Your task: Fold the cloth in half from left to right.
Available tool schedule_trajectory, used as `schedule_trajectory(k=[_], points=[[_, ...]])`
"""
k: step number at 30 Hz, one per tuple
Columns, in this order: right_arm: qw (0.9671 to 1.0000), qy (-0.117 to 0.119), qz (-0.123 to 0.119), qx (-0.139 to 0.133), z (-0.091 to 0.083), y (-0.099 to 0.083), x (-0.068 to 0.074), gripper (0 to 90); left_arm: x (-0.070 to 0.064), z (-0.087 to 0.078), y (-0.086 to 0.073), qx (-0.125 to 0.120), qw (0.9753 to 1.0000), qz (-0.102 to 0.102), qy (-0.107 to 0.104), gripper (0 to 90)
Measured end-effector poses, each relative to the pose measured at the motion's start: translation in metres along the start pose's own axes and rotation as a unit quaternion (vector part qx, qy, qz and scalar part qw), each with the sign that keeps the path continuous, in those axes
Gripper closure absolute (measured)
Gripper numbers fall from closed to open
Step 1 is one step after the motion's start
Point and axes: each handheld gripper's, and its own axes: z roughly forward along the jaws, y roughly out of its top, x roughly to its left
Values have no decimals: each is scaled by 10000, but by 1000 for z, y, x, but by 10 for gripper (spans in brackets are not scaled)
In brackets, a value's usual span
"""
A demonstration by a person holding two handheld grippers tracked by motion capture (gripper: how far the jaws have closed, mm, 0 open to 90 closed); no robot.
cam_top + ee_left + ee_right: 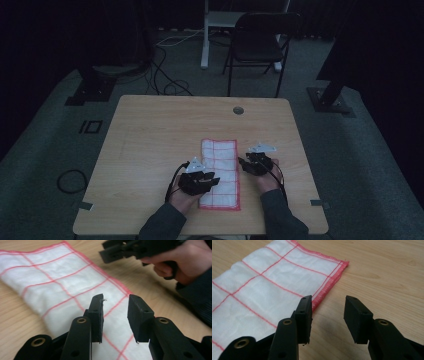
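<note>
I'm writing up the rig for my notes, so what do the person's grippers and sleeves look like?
Both the left gripper and the right gripper are black, each with two blocky flat-faced jaws on arms with brass-ringed holes. Each carries a light grey three-cornered plate on top and trails a black cable. The person wears dark grey-blue long sleeves.

Dim room (black chair (260, 42) behind)

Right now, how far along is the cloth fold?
Done, by the look of it: the cloth lies flat as a narrow strip, with layered red hems at one corner, so probably one fold is in. In hand: nothing gripped. The left gripper hangs open over the cloth, and the right gripper is open at its red edge, on the table. Left: likely grasping an end and folding again.
</note>
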Motion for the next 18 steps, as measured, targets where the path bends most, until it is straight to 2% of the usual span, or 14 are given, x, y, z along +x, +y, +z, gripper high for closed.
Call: schedule_trajectory(k=[1, 3, 5, 12, 18], points=[[10000, 8, -26, 14, 0, -1, 1, 580, 5, -2, -1, -15, 10000, -4, 93, 663], [10000, 18, -24, 9, 0, -2, 1, 580, 5, -2, -1, -15, 10000, -4, 93, 662], [10000, 25, 4, 12, 0, -3, 1, 572, 12, -5, -3, -77, 9997, -103, 183, 662], [10000, 37, 5, -9, -1, -4, 0, 571, 29, -14, -6, -151, 9984, -247, 480, 653], [10000, 56, 6, 0, 0, -5, 1, 570, 36, -18, -6, -161, 9978, -270, 588, 650]])
